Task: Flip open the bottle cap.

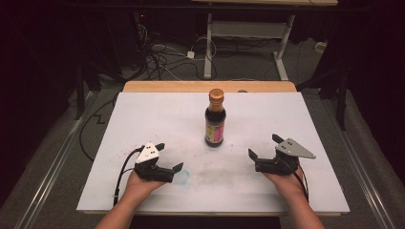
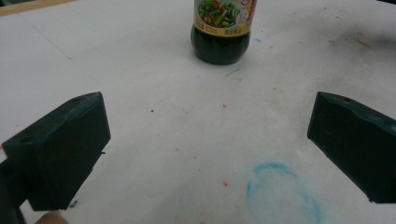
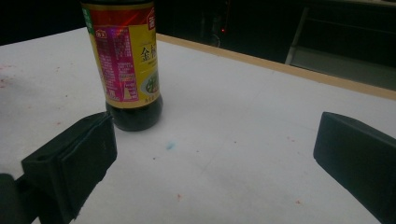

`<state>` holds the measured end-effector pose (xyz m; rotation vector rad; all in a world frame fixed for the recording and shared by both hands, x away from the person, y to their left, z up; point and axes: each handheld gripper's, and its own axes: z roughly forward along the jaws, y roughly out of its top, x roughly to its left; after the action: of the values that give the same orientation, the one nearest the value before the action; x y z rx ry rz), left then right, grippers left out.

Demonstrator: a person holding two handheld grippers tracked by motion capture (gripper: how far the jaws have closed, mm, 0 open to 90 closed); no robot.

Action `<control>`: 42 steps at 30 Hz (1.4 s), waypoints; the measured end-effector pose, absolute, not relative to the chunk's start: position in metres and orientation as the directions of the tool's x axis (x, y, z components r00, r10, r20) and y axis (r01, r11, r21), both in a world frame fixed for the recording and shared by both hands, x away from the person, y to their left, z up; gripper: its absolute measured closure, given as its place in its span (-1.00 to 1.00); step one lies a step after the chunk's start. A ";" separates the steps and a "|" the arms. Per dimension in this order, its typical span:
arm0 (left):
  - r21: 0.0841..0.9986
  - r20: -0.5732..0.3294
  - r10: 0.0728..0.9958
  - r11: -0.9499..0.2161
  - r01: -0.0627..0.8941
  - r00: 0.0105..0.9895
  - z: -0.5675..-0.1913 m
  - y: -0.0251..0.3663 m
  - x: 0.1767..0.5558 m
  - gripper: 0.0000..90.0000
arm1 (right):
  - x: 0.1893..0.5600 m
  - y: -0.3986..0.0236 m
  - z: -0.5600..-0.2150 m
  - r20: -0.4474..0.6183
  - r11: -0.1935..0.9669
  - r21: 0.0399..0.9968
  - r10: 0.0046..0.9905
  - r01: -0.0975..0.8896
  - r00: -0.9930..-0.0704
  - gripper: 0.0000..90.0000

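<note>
Bright tabletop, dark surroundings, slightly soft focus

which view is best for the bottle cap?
High view: the whole bottle stands upright mid-table, with its gold cap in frame. Left gripper view has the dark base and lower label edge; right gripper view has the base and most of the label. Both crop the cap off.

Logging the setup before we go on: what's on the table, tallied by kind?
Bottle: 1
Grippers, both open: 2 (left gripper, right gripper)
Blue smudge: 1
Total: 4
</note>
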<state>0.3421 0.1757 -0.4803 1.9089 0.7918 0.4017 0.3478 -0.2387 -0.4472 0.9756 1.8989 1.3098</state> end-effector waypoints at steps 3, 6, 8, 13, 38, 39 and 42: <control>0.882 -0.068 0.665 -0.309 0.356 0.744 -0.479 0.170 0.350 -1.00 | 0.350 -0.238 -0.447 -0.078 0.229 0.947 0.845 0.226 -0.529 -0.99; 0.881 -0.067 0.658 -0.313 0.354 0.750 -0.478 0.163 0.358 -1.00 | 0.353 -0.238 -0.444 -0.078 0.231 0.946 0.844 0.228 -0.530 -0.99; 0.884 -0.065 0.653 -0.313 0.347 0.754 -0.476 0.157 0.364 -1.00 | 0.354 -0.238 -0.442 -0.075 0.228 0.946 0.844 0.229 -0.531 -0.97; 0.887 -0.071 0.647 -0.308 0.345 0.760 -0.471 0.140 0.377 -1.00 | 0.361 -0.237 -0.437 -0.063 0.223 0.946 0.839 0.235 -0.541 -0.86; 0.881 -0.101 0.632 -0.303 0.364 0.769 -0.462 0.104 0.428 -1.00 | 0.391 -0.211 -0.384 -0.010 0.173 0.960 0.806 0.219 -0.592 -0.05; 0.881 -0.095 0.633 -0.307 0.361 0.768 -0.462 0.103 0.428 -1.00 | 0.391 -0.211 -0.384 -0.010 0.173 0.960 0.806 0.219 -0.592 -0.05; 0.879 -0.094 0.629 -0.311 0.361 0.771 -0.460 0.100 0.430 -1.00 | 0.396 -0.204 -0.377 -0.017 0.181 0.959 0.801 0.216 -0.598 0.13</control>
<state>0.4298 0.1001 -0.4602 1.9321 0.7504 0.3262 0.3958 -0.2045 -0.3774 0.9529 1.9298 1.4322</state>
